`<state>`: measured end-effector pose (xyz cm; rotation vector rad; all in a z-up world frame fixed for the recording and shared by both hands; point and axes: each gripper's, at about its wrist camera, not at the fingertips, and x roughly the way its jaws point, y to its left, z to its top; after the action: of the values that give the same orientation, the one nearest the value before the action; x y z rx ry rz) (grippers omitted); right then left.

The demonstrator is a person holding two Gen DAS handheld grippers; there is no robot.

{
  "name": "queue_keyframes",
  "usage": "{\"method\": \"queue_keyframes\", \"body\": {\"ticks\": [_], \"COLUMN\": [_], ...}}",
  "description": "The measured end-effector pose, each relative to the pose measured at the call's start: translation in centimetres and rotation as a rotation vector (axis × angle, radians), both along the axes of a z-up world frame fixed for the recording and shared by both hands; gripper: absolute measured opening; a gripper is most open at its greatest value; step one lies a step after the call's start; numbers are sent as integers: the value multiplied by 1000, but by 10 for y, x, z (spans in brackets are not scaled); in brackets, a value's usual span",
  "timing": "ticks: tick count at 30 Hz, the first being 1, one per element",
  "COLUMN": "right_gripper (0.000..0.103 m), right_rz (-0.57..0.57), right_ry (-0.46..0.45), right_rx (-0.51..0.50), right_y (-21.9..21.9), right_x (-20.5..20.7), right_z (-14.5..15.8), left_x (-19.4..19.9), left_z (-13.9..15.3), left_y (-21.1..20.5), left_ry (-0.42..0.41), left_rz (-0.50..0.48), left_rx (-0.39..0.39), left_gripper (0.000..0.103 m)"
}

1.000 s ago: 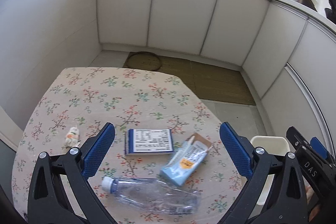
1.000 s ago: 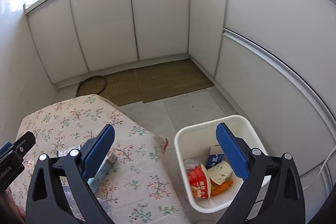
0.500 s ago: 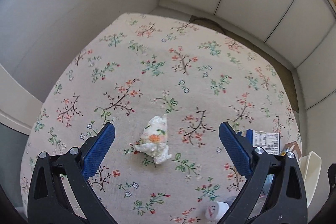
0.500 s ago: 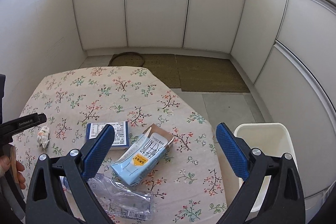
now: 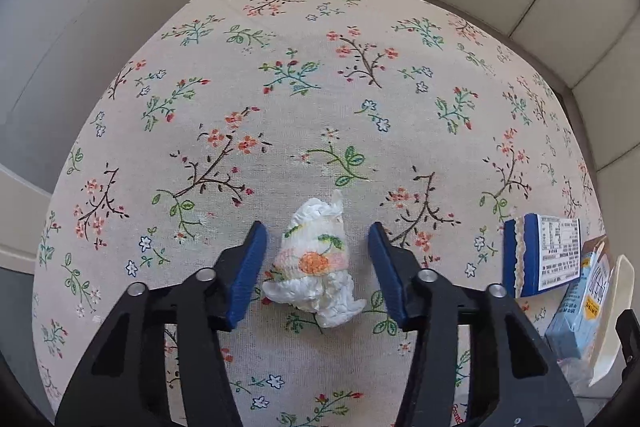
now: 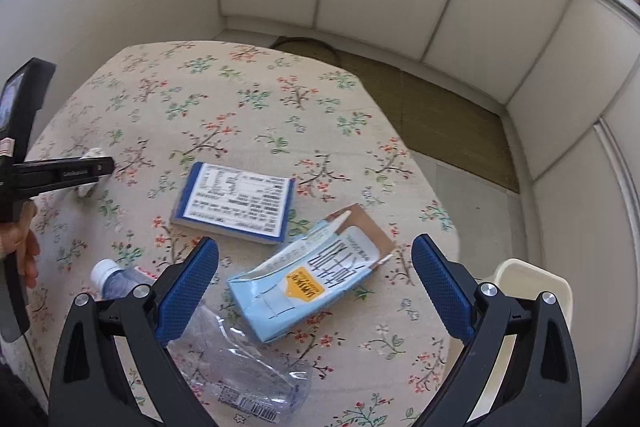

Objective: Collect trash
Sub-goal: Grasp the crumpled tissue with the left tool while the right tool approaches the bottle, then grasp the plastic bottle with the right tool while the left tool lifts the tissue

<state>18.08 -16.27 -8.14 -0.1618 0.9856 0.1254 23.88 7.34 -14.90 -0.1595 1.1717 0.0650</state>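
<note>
Two grippers worked over the floral tablecloth [image 5: 320, 99], and the left gripper [image 5: 316, 267] was the nearer one to the crumpled tissue [image 5: 314, 267]. That wad lay directly between its blue pads [image 5: 246, 273], its long axis running away from the camera, roughly parallel to the fingers, so a straight squeeze across its narrow width was what the grasp seemed to need. The jaws had just been closing around it; narrow gaps showed on both sides, so the pads were not yet pressing. The tissue looked soft and wrinkled, white with an orange and green print, and would likely compress easily.

Further right on the cloth lay a flat blue-edged box [image 6: 236, 205] with a printed label, then a flattened pale blue carton [image 6: 308, 283] with a yellow sticker, stiff and creased. A crushed clear plastic bottle [image 6: 224, 351] with a white cap lay nearest the right gripper [image 6: 316, 291], whose jaws stood wide apart and empty above the carton. At the far right, off the table's edge, stood the white bin [image 6: 532, 279], smooth-walled plastic.
</note>
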Motion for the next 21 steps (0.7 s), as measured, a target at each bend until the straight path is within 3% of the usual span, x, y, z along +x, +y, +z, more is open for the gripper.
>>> {"method": "queue_keyframes", "body": {"ticks": [2,8,16,21], "right_gripper": [94,94,94,94], "right_rz": [103,425,657,683], "right_ry": [38,104,167,149], "right_rx": [63,61,-125,-332], "right_y": [4,43,82,96], "right_x": [-1,-28,-66,-74], "right_z": [0,-3,-27,-57], "left_x": [-3,-20,-54,-74], "left_z": [4,39,110,128], "left_y": [-1,9,28,36], "left_ry": [9,-30,-154,-179], "left_rz": [-16,-26,-12,1], "left_rx": [-32,-145,-293,-348], "left_gripper": [29,29,29,29]}}
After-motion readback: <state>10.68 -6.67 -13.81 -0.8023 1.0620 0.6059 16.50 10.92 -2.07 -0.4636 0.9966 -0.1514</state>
